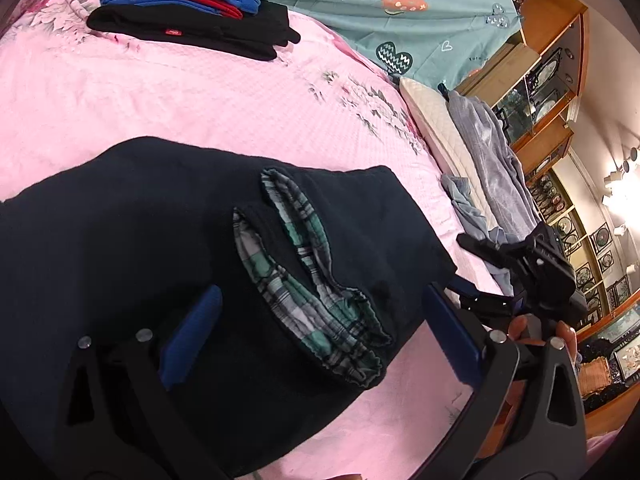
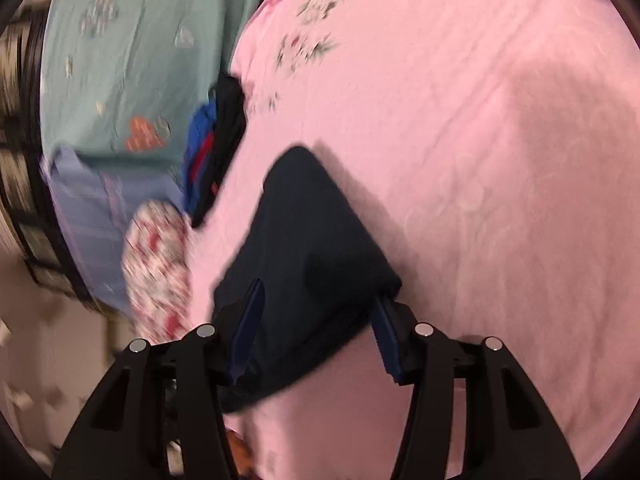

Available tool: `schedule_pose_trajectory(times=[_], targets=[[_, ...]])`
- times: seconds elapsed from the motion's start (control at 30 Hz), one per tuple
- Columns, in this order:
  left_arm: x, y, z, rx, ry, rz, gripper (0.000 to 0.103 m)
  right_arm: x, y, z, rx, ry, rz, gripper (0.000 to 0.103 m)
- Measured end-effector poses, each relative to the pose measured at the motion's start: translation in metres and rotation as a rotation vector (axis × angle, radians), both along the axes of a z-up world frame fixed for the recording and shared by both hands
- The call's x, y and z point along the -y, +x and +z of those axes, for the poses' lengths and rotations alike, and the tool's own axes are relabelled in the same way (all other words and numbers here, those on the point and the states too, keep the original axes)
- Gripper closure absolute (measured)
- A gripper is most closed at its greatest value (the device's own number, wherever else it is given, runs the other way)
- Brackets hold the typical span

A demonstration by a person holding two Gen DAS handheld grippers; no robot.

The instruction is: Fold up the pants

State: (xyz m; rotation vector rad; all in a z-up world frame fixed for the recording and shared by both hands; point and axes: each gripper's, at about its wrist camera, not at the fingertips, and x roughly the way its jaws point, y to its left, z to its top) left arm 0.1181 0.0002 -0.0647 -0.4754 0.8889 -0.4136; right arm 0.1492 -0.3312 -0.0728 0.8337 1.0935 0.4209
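Observation:
Dark navy pants (image 1: pixel 160 240) lie on the pink bedspread (image 1: pixel 200 100), with a green plaid lining (image 1: pixel 304 280) showing at the opening. My left gripper (image 1: pixel 320 332) is open, its blue fingers astride the pants' near end. In the right wrist view the pants (image 2: pixel 312 232) show as a folded dark bundle. My right gripper (image 2: pixel 316 328) is open, its fingers on either side of the bundle's near edge. The right gripper also shows in the left wrist view (image 1: pixel 520 272), at the right beside the pants.
A stack of folded clothes (image 1: pixel 192 12), blue, red and black, lies at the far side of the bed. A teal quilt (image 1: pixel 380 8) lies behind. Grey-blue garments (image 1: pixel 488 160) and a white pillow (image 1: pixel 432 120) lie at the right bed edge. Wooden shelves (image 1: pixel 560 60) stand beyond.

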Motion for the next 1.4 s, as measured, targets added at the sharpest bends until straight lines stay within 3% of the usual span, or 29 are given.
schedule_pose_trajectory(times=[0.1,0.2,0.27,0.33,0.47,0.57,0.63,0.67,0.73,0.8,0.93,1.07,1.2,1.23,1.3,1.4], targets=[[-0.011,-0.006,0.003,0.015,-0.005,0.027,0.002,-0.019,-0.018,0.03,0.108,-0.134,0.123,0.05],[-0.034,-0.011,0.009,0.043,-0.013,0.092,0.002,-0.067,-0.039,0.068,0.364,-0.301,0.32,0.05],[-0.052,-0.011,0.011,0.058,-0.038,0.148,0.002,-0.103,-0.047,0.07,0.456,-0.373,0.449,0.05],[-0.064,-0.011,0.011,0.065,-0.032,0.194,0.002,-0.132,-0.046,0.062,0.486,-0.439,0.548,0.053],[-0.072,-0.014,0.005,0.068,-0.027,0.219,0.002,-0.176,-0.041,0.039,0.526,-0.676,0.696,0.06],[-0.076,-0.016,0.006,0.085,-0.053,0.216,0.002,-0.187,-0.041,0.028,0.516,-0.718,0.801,0.061],[-0.078,-0.015,0.005,0.08,-0.066,0.219,0.002,-0.191,-0.041,0.025,0.539,-0.771,0.811,0.061],[-0.078,-0.015,0.005,0.079,-0.069,0.216,0.002,-0.191,-0.039,0.023,0.541,-0.781,0.81,0.061],[-0.077,-0.014,0.005,0.084,-0.07,0.21,0.002,-0.19,-0.035,0.022,0.531,-0.767,0.818,0.087],[-0.076,-0.014,0.006,0.087,-0.075,0.203,0.002,-0.187,-0.03,0.029,0.51,-0.723,0.818,0.093],[-0.076,-0.014,0.005,0.084,-0.086,0.197,0.002,-0.173,-0.028,0.052,0.513,-0.639,0.789,0.094],[-0.075,-0.015,0.005,0.087,-0.089,0.194,0.002,-0.177,-0.04,0.048,0.508,-0.602,0.858,0.094],[-0.075,-0.015,0.005,0.085,-0.087,0.191,0.002,-0.19,-0.038,0.026,0.485,-0.683,0.888,0.083],[-0.075,-0.015,0.005,0.085,-0.087,0.191,0.002,-0.19,-0.037,0.03,0.483,-0.682,0.888,0.067],[-0.075,-0.015,0.005,0.085,-0.086,0.194,0.002,-0.188,-0.036,0.05,0.523,-0.644,0.844,0.048],[-0.075,-0.015,0.005,0.085,-0.085,0.197,0.002,-0.195,-0.033,0.063,0.583,-0.648,0.8,0.048]])
